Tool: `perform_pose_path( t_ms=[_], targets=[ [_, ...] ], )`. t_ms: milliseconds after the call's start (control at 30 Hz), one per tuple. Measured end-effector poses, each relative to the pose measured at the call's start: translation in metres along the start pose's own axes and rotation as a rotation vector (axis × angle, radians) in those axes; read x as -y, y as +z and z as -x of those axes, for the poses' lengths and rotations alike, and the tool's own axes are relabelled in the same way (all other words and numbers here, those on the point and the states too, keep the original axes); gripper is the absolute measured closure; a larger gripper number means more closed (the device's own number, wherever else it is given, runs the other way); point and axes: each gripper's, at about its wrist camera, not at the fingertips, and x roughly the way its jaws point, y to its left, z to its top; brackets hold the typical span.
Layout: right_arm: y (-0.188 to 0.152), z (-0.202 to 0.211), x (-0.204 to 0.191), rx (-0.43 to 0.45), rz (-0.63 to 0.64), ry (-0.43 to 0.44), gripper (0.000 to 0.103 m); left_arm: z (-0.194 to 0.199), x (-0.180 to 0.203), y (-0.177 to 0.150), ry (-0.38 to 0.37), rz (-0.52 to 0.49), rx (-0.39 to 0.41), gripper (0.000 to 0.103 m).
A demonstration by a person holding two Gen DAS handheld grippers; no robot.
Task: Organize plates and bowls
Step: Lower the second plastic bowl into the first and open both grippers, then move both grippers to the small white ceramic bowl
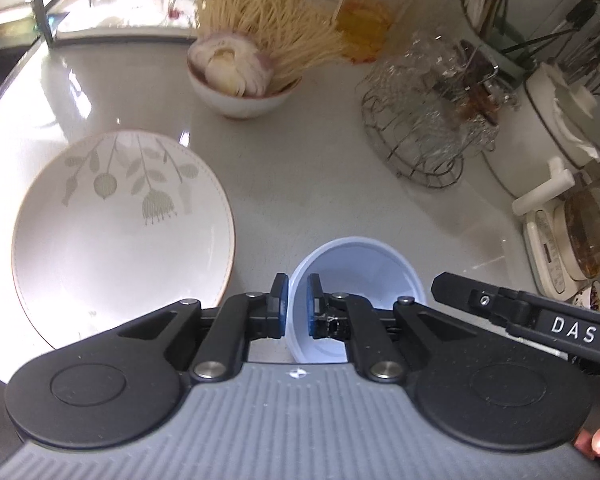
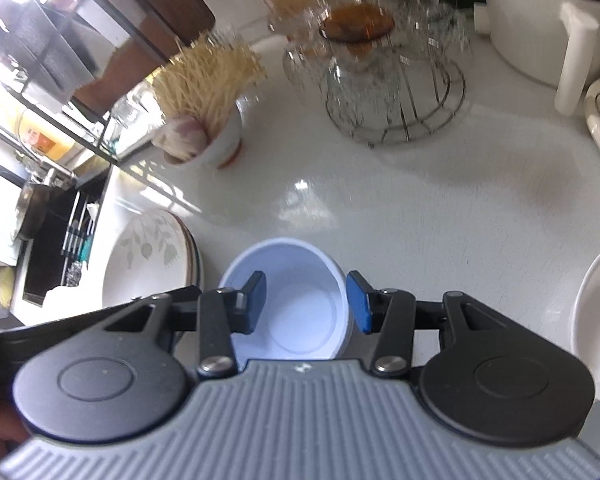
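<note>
- The left hand-held gripper (image 1: 297, 306) has its blue pads pinched on the near-left rim of the pale blue bowl (image 1: 364, 276), one pad inside the wall and one outside, so it is grasping that bowl.
- The right hand-held gripper (image 2: 306, 300) is spread wide, released; its left pad sits inside the same pale blue bowl (image 2: 296, 300) and its right pad just outside the right wall, with a gap showing at the pads.
- In the left wrist view the black arm of the right hand-held gripper, lettered "DAS", crosses the lower right corner, just beside the bowl.
- The bowl stands upright on the grey-white bench (image 1: 300, 184), empty inside.
- Just to the bowl's left lies a white plate with a leaf print (image 1: 120, 232); the right wrist view shows it as the top of a small stack (image 2: 152, 256).
- A white dish (image 2: 596, 312) sits at the right edge of the right wrist view, apart from the bowl.
- Farther back stands a white bowl holding an onion and a sheaf of dry noodles (image 1: 240, 80).
- Beside it to the right stand a wire rack of glasses (image 1: 428, 120) and a red-lidded jar (image 1: 376, 12).
- A white appliance (image 1: 552, 128) stands at the far right.
</note>
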Motion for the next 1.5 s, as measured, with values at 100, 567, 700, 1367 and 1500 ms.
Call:
perform_pose_path(
  t_ms=[100, 567, 700, 1367, 1500],
  targets=[
    [0.000, 0.014, -0.003, 0.047, 0.007, -0.002, 0.055, 0.011, 0.005, 0.001, -0.011, -0.026, 0.023, 0.094],
    [-0.016, 0.094, -0.015, 0.282, 0.048, -0.050, 0.055, 0.070, 0.025, 0.003, -0.087, -0.127, 0.121, 0.094],
    [-0.021, 0.114, -0.015, 0.329, 0.041, -0.063, 0.055, 0.088, 0.036, 0.001, -0.128, -0.164, 0.145, 0.094],
    [-0.058, 0.150, 0.015, 0.427, -0.097, -0.184, 0.055, 0.093, 0.097, -0.016, -0.261, -0.376, 0.142, 0.094],
    [-0.065, 0.156, 0.027, 0.434, -0.137, -0.211, 0.055, 0.086, 0.113, -0.019, -0.289, -0.409, 0.119, 0.094]
  ],
)
